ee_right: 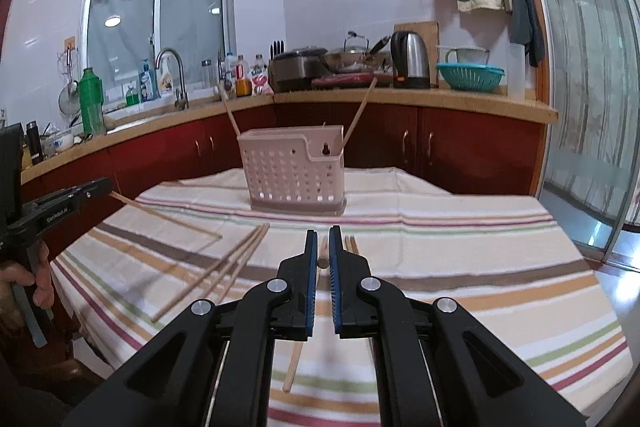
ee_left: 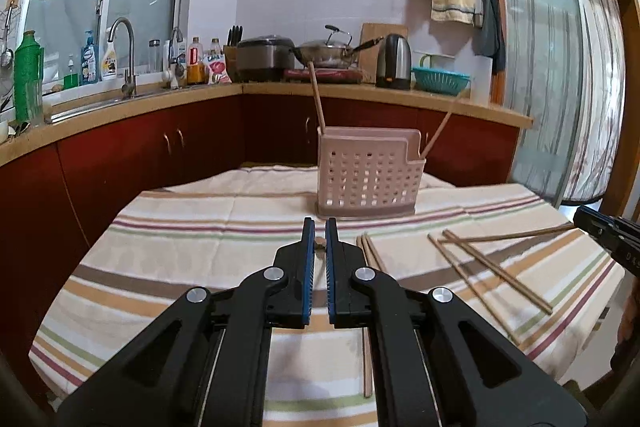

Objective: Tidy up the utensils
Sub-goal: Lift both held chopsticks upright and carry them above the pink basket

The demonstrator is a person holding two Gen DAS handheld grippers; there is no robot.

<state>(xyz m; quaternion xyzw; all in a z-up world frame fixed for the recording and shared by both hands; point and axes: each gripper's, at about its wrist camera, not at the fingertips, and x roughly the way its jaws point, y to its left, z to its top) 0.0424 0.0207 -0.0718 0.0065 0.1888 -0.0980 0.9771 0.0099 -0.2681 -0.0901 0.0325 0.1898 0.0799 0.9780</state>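
I am gripping one chopstick in my left gripper (ee_left: pixel 320 241) and one in my right gripper (ee_right: pixel 323 249). Two chopsticks are already standing in the utensil holder (ee_left: pixel 370 173); several loose chopsticks (ee_left: pixel 492 269) are waiting on the table (ee_left: pixel 180 247).
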